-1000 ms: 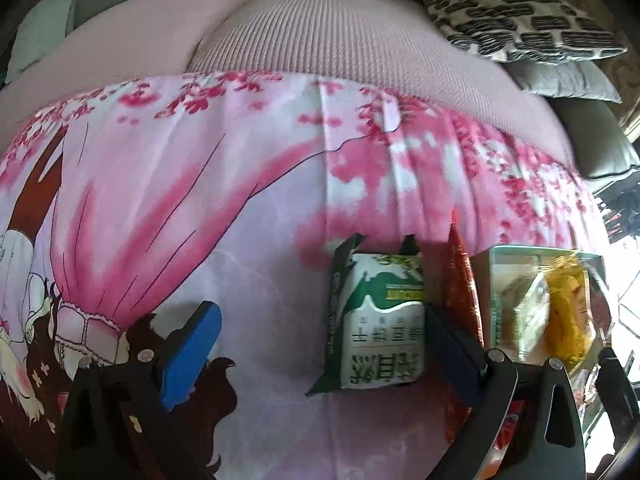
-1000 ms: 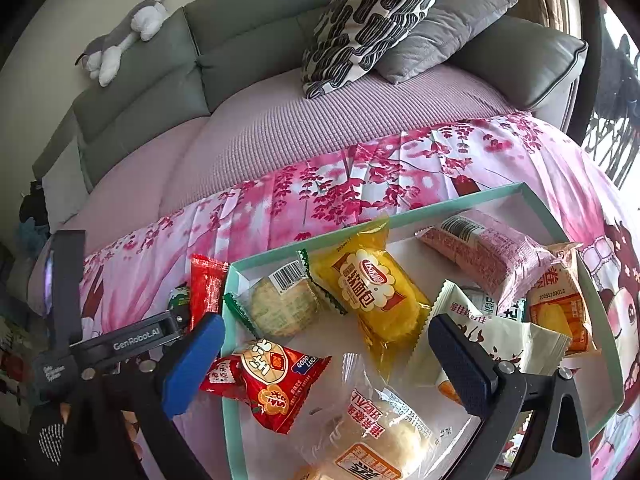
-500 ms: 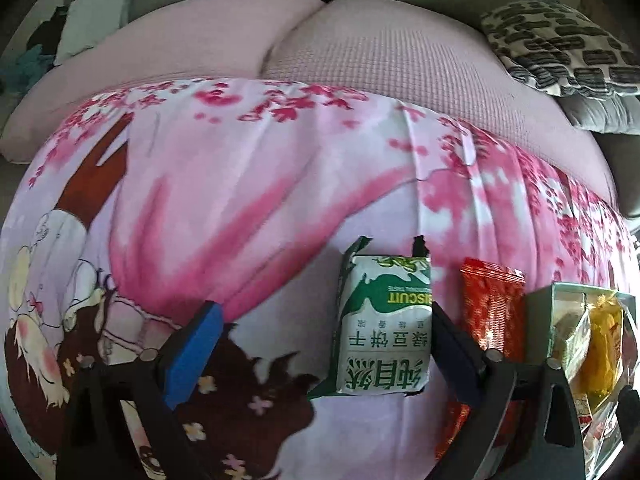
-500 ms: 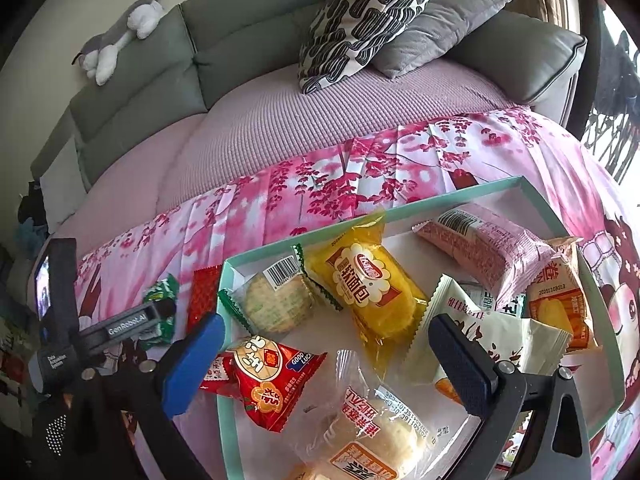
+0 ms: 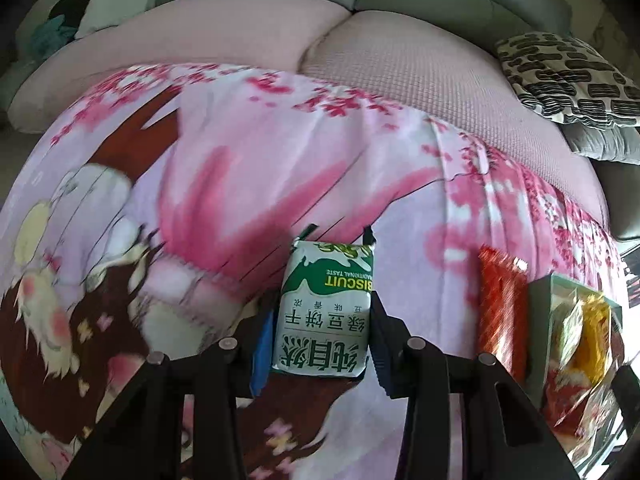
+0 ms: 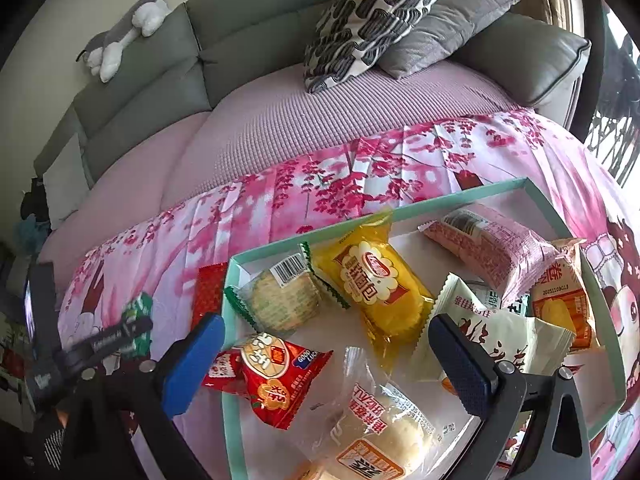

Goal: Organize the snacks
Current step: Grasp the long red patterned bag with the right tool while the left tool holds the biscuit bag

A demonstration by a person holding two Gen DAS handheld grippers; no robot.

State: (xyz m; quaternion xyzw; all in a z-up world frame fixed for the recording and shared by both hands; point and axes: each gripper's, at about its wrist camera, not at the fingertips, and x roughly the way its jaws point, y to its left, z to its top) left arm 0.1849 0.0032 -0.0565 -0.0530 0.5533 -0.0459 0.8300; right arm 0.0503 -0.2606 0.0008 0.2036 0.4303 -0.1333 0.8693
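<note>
We held the left claw (image 5: 320, 340) over the pink blossom-print cloth (image 5: 280, 184), and its jaws had just been closing in on the green-and-white biscuit packet (image 5: 326, 308), which now sat between the two pads with both pressing its sides. The packet lay on the cloth, to the left of a red sachet (image 5: 500, 312) and the teal-rimmed tray (image 5: 540, 320). Our right claw (image 6: 324, 364) hung with its jaws wide apart above the tray (image 6: 440, 204), gripping nothing. In the tray we saw a yellow soft-bread pack (image 6: 372, 280), a round cracker pack (image 6: 284, 300), a red snack bag (image 6: 272, 376), a clear bun wrapper (image 6: 376, 432), a pink wrapped bar (image 6: 492, 248) and a white sachet (image 6: 492, 328). Behind the cloth stood a grey sofa (image 6: 200, 52) with a patterned cushion (image 6: 376, 12).
</note>
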